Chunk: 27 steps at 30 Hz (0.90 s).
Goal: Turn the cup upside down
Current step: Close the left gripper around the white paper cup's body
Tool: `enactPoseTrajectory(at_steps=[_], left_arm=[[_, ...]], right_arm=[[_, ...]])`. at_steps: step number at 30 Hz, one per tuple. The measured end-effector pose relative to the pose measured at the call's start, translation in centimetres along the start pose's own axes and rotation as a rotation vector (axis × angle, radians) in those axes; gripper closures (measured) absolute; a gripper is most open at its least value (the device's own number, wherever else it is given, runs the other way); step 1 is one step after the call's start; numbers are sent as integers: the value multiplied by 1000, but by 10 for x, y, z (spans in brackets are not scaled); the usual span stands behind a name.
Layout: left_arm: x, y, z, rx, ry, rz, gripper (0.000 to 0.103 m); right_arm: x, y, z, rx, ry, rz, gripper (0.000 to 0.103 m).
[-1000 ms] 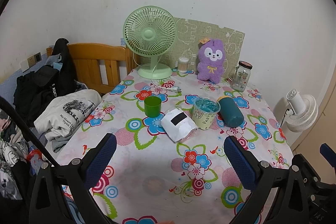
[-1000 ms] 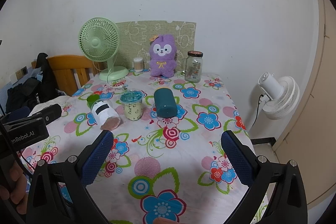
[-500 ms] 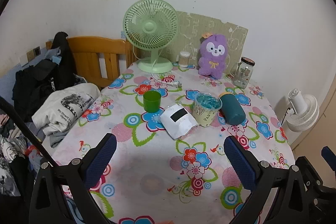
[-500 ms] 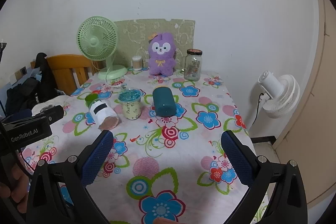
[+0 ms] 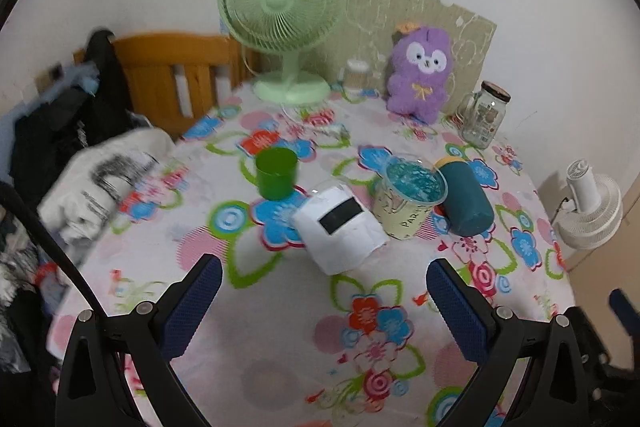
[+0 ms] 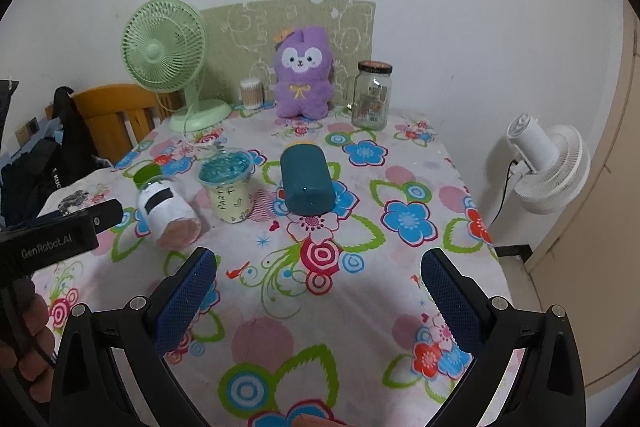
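A green cup stands upright on the flowered tablecloth, mid-left; in the right wrist view only its rim shows behind a lying white-wrapped cup. That white cup lies on its side. A pale cup with blue filling stands upright, also seen in the right wrist view. A teal cup lies on its side, nearest my right gripper. My left gripper and right gripper are both open, empty, above the table's near part.
A green desk fan, purple plush toy, cotton-swab jar and glass jar stand at the back. A wooden chair with clothes is left. A white floor fan is right of the table.
Both grippers have moved forward toward the cups; the objects look larger. The left view has tilted down a little. Nothing on the table has moved.
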<state>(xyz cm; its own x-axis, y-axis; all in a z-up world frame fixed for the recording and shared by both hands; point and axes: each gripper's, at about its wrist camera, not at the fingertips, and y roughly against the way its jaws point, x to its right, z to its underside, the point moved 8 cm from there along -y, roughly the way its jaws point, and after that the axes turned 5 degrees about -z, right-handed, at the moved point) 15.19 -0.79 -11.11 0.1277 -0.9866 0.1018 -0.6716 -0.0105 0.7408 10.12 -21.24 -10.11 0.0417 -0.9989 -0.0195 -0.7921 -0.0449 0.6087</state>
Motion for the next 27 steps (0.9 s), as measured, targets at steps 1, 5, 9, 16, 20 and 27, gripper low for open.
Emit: enactPoseTrajectory(at_steps=[1, 5, 9, 16, 20, 27], left_arm=[[1, -6, -2, -15, 13, 12, 0], [3, -30, -9, -49, 42, 8, 0], [3, -51, -15, -64, 48, -29, 0], [0, -83, -24, -94, 64, -79, 0], [1, -95, -26, -106, 66, -108, 0], [1, -119, -26, -155, 89, -145, 0]], right_arm=[[1, -6, -2, -6, 6, 4, 0], [0, -32, -8, -34, 41, 6, 0], [-2, -61, -11, -73, 64, -6, 0], [-22, -96, -14, -127, 127, -105, 0], [-33, -114, -15, -185, 178, -221, 0], [-51, -132, -20, -197, 287, -336, 0]])
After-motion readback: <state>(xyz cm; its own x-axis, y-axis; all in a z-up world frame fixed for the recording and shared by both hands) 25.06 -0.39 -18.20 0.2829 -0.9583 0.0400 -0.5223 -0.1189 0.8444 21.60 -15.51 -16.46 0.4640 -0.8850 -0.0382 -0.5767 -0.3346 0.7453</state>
